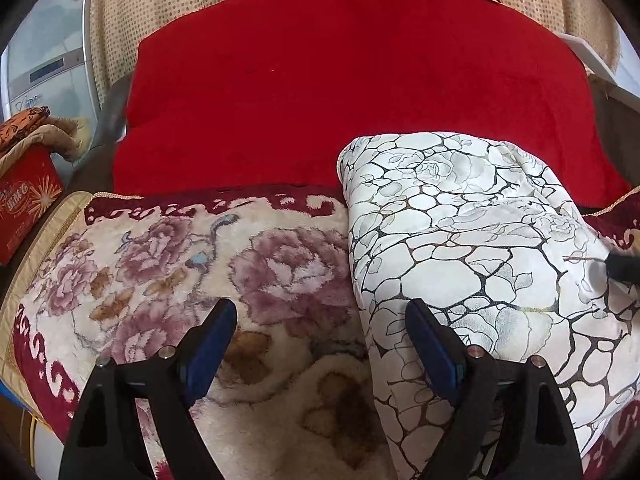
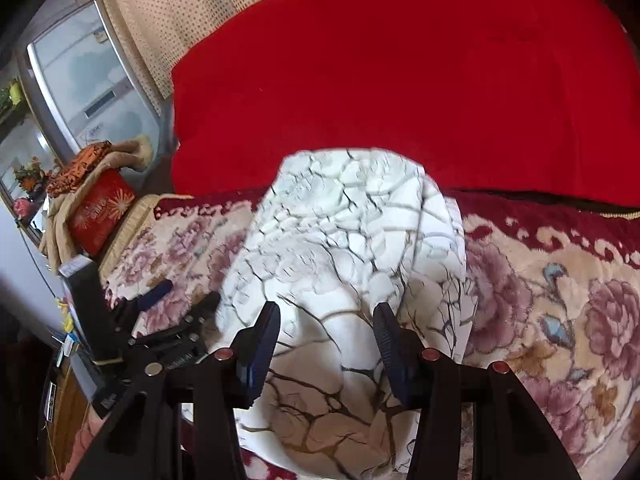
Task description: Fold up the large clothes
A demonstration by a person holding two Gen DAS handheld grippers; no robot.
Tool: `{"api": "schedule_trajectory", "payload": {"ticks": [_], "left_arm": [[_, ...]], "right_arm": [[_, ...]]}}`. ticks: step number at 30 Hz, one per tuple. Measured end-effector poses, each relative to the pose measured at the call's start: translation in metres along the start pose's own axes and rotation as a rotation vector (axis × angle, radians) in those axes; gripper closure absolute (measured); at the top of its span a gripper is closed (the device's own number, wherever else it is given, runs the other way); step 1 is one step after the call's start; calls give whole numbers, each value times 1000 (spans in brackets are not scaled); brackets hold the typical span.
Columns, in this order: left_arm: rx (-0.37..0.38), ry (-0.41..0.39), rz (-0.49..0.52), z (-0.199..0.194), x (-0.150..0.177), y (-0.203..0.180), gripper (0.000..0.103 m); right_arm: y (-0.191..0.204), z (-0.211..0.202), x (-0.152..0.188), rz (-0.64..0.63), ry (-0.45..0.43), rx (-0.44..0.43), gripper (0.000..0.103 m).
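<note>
A white garment (image 1: 460, 240) printed with dark crackle lines and roses lies folded into a thick bundle on a floral plush blanket (image 1: 180, 280). My left gripper (image 1: 320, 320) stands open over the bundle's left edge, one finger above the blanket and the other above the cloth, holding nothing. In the right wrist view the garment (image 2: 344, 232) bulges up between the blue pads of my right gripper (image 2: 328, 320), which is shut on a thick fold of it. The left gripper (image 2: 182, 298) shows at the bundle's left side. A dark tip of the right gripper (image 1: 622, 266) shows at the bundle's right edge.
A red quilt (image 1: 340, 92) lies behind the blanket, with a dotted beige curtain (image 1: 200, 8) beyond it. At the left stand a red printed box (image 1: 24, 204) under beige cloth and a grey appliance (image 2: 92, 76). Dark clutter fills the near left corner (image 2: 84, 320).
</note>
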State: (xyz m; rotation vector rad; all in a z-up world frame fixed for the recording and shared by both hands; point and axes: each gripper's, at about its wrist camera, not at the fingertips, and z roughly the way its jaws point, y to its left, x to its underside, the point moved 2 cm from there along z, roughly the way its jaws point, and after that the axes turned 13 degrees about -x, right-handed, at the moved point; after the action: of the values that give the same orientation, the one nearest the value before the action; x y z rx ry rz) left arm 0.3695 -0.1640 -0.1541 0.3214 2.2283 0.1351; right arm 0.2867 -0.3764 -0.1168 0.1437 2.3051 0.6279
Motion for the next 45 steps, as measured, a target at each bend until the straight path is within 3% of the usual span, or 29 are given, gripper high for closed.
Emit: {"api": "schedule_trajectory", "payload": {"ticks": [3,10,16,19,26,30,32,34,37,40,43,45], "left_arm": [[0,-2,2,1,0,0,17],[-5,-4,4,2,-1,0,17],[-4,-12,12,0,-3,-2,17],[-4,-17,15,-2,-4,-3,17],[-8,-21,18,-2,-3,-4,17],[-3,-17,20,0,-3,-5,17],[8,-10,20,1,-3,-4,17],[38,6,14,4,-5,-1,17],[114,32,-24,8,-10,10,17],[249,77,-67,10,-14,21,15],[362,131,-97,16,-15,25,15],[460,193,-114,24,-14,24,14]], "right_arm": [[-22,21,12,54,59,16,51],[-27,17,11,66,38,-49,50],[-30,-6,11,82,-27,-127,49],[-30,-15,7,77,-92,-146,36],[-40,-41,6,87,-187,-159,36],[-30,-38,11,32,-154,-162,36],[-28,-20,18,24,-70,-156,36],[-31,-4,23,10,-21,-104,35],[-35,-9,21,28,-32,-145,35],[-45,-28,15,73,-104,-222,36],[-63,-40,10,118,-153,-195,23],[-85,-37,12,192,-136,-179,21]]}}
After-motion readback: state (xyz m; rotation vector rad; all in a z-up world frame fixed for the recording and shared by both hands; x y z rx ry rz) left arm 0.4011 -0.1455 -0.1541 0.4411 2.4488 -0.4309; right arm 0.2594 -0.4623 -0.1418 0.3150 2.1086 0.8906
